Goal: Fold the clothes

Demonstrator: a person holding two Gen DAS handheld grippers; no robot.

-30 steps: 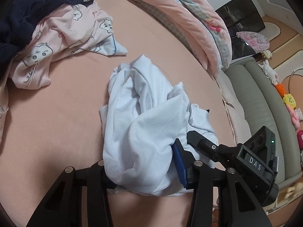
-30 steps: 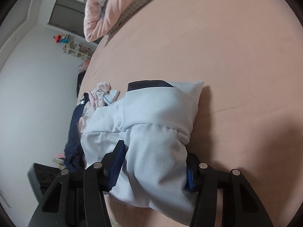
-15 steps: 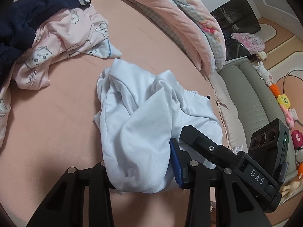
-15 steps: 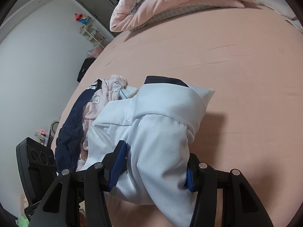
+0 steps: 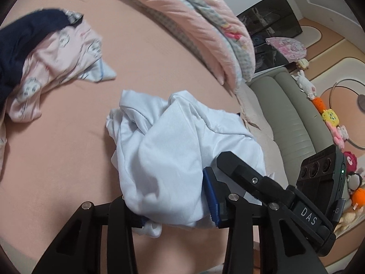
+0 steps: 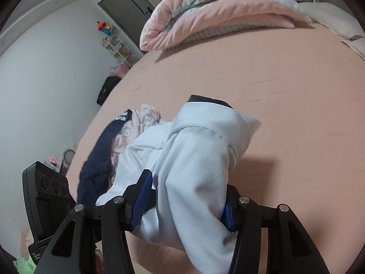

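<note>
So we've got both tongs on the same garment, a pale blue shirt (image 5: 182, 150) bunched up on the bed (image 5: 57, 148), near its front edge and closest to us. The left tongs (image 5: 173, 203) are clamped on a fat wad of the fabric, blue pads squeezing it from both sides, and the right tongs (image 6: 184, 203) are doing the same to another handful of it. In the right wrist view we can see a dark navy collar or trim (image 6: 209, 99) poking out at the far end of the bundle, so our guess is that's the neck end pointing away from us.

Why hold it like this? We reckon it's two grips on one piece so it can be lifted, shaken out and spread flat. Right now it's just a crumpled lump, no clean edges or creases showing, so the folding proper hasn't started as far as we can judge.

The rest of the laundry sits well apart at the far left of the bed: a pink printed garment (image 5: 57, 54) tangled with a navy garment (image 5: 27, 36). Makes sense to keep those clear of the working patch. The rolled pink quilt (image 5: 194, 22) is pushed to the far edge too.

One worry: both grips hold thick bunches, not corners, so it may hang twisted once raised.
</note>
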